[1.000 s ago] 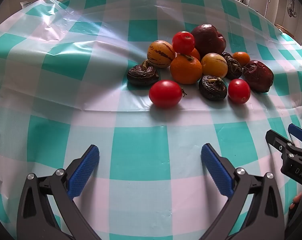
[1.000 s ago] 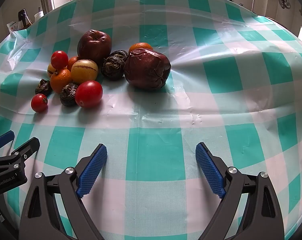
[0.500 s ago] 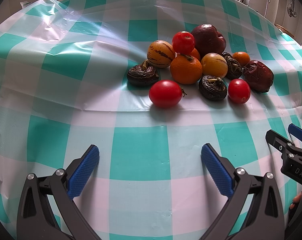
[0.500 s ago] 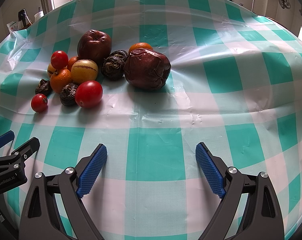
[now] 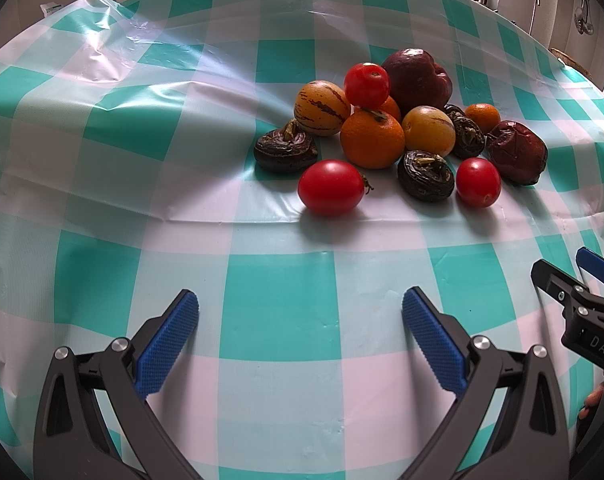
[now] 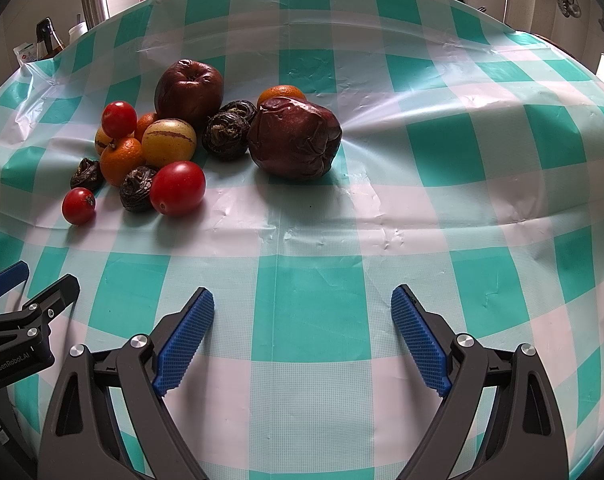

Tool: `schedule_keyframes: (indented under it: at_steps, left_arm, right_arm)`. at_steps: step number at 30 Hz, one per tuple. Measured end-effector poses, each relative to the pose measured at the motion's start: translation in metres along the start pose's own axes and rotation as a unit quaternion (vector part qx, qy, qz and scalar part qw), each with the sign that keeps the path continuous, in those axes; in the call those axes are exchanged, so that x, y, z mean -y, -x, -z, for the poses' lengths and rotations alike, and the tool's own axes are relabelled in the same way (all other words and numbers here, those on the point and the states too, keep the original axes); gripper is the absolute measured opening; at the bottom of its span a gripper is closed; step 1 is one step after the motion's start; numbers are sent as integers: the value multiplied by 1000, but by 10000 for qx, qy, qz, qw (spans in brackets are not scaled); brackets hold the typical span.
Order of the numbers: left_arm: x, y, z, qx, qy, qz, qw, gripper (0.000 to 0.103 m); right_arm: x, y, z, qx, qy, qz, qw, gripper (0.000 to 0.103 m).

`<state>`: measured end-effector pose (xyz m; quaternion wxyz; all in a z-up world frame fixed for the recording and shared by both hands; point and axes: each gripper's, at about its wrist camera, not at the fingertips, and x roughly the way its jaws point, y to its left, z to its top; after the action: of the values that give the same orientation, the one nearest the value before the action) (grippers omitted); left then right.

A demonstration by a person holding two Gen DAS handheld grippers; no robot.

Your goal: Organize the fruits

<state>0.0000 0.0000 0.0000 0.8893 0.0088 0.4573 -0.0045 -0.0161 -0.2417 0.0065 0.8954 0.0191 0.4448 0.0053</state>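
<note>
Waiting: both tongs hover low over the bench, nothing picked yet; I judge this the start of the sorting.
Left tongs (image 5: 300, 312): jaws spread wide, empty, over a teal check of the cloth (image 5: 102, 128).
Right tongs (image 6: 302, 308): likewise spread and empty, just to the right of the left pair.
Fruit pile: ahead of both tongs, well apart from them; ahead and slightly right of the left pair, ahead-left of the right pair.
Nearest to left tongs: a loose tomato (image 5: 331, 187) at the pile's front edge, not touching its neighbours.
Nearest to right tongs: a wrinkled apple (image 6: 295, 138) at the pile's right end, with a second tomato (image 6: 177, 188) further left.
Behind: an orange (image 5: 372, 139), a striped melon (image 5: 322, 109), a dark apple (image 5: 416, 78), all pressed together.
Next move: probably a reach forward to a loose outer fruit, closing gently so it neither rolls nor bruises.
Change: none; tongs and fruit sit exactly as half a second and a second ago.
</note>
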Motion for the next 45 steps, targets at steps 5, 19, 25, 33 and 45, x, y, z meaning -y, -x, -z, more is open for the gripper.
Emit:
schedule_keyframes:
  at_steps: [5,19,25,33,45]
  left_arm:
    - [0,0,0,0,0,0,10000,102]
    - [0,0,0,0,0,0,10000,102]
    - [-4,-2,-4,-121,-261,226,9993,102]
    - [-7,-13,-24,-7,-743,473,9961,102]
    - [-19,-10,-42,396,-449,849,9946,34]
  right_arm:
    - [0,0,0,0,0,0,10000,88]
    - [-2,0,1,0,10,11,10000,87]
    - [-1,0,1,0,3,4,10000,87]
    - [-1,0,0,0,3,4,10000,87]
    - [-29,-1,-4,-89,727,-555,9958,86]
